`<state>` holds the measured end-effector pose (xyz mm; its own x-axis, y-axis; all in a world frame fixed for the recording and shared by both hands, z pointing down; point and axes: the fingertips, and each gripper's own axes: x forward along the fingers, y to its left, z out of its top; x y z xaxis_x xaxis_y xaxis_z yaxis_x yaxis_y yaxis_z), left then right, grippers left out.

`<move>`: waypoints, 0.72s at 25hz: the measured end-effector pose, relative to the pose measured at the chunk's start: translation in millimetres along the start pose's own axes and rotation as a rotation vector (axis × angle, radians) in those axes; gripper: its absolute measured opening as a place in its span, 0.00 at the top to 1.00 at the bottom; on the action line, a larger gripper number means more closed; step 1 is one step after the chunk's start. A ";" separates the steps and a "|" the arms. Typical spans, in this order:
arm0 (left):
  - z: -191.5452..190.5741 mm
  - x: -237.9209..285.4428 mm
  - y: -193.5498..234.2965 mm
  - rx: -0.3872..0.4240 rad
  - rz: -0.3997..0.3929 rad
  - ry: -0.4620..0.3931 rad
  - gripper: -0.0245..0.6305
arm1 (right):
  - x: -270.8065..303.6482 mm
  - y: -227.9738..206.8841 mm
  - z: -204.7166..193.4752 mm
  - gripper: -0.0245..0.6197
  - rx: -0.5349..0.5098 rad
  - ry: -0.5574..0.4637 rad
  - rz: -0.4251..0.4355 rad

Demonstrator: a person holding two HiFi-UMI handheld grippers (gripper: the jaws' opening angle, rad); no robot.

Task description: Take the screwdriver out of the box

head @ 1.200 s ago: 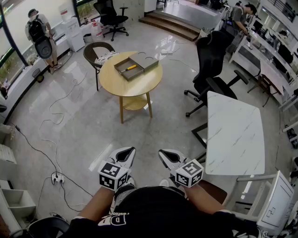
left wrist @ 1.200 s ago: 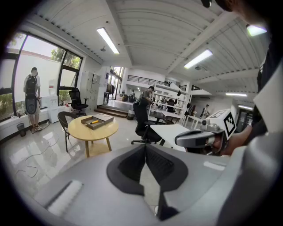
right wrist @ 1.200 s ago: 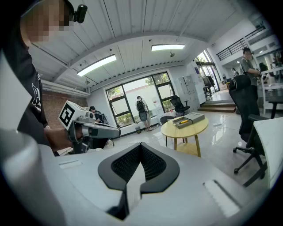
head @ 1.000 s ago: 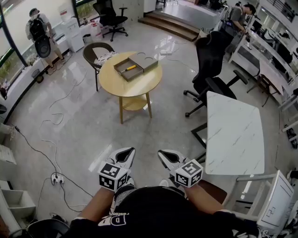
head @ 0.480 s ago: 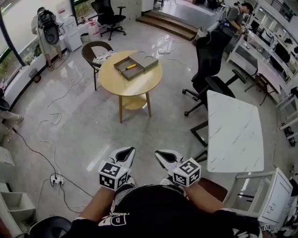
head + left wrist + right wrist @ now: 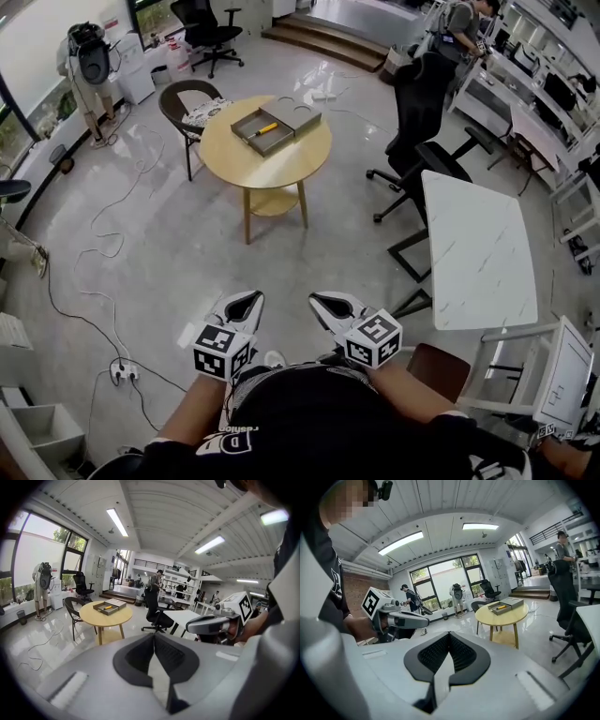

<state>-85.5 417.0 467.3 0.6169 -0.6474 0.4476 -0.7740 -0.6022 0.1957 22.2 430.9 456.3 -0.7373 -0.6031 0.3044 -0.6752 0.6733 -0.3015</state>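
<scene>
Left claw (image 6: 246, 302) and right claw (image 6: 322, 302) are both closed, empty, well apart from the round tabletop (image 6: 267, 173). On that tabletop sits the open box (image 6: 246, 122), with the yellow-handled screwdriver (image 6: 265, 128) inside. Print on the shirt (image 6: 309, 412) is cut off, unreadable.

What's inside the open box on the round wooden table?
A yellow-handled screwdriver lies in the box. From this distance, anything small beside it or covered beneath it cannot be made out.
</scene>
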 end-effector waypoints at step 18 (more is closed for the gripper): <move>-23.5 -7.5 31.8 0.000 -0.077 0.045 0.87 | 48.8 20.1 -5.8 0.96 0.046 0.028 -0.019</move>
<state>-118.1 413.7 490.6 0.6676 -0.5772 0.4701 -0.7244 -0.6495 0.2312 -27.2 417.5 470.4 -0.7237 -0.6029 0.3358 -0.6900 0.6411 -0.3361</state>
